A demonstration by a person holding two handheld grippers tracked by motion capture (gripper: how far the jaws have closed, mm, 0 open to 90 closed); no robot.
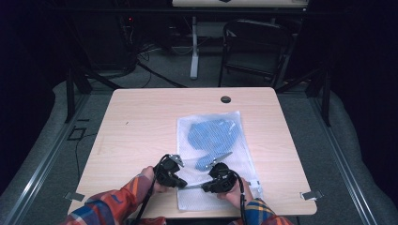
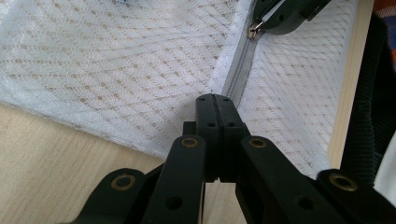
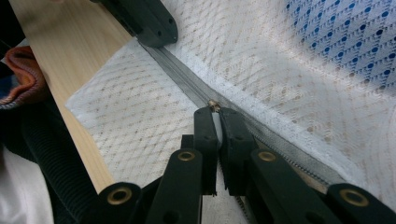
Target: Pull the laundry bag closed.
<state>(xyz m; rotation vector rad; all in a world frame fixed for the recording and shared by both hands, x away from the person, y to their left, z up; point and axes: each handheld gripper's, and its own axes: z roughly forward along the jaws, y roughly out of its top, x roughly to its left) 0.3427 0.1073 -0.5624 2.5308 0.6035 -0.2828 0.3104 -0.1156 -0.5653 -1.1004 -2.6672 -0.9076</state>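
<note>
Left gripper point(image 2: 215, 99): jaws closed, pinning mesh laundry bag point(image 1: 213, 159) at zipper point(image 2: 239, 79) end, near table edge. Right gripper point(image 3: 215, 111): jaws pinched on zipper pull point(image 3: 214, 105). Step: zipper run underway. Next: steady pull along track, left anchoring.

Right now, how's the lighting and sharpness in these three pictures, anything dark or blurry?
High view: the table is evenly lit, the room behind nearly black, and the mesh bag reads soft. Left gripper view: the zipper and mesh are sharp; the left gripper blurs toward the bottom edge. Right gripper view: the zipper pull at the right gripper is crisp; the blue cloth looks hazy.
</note>
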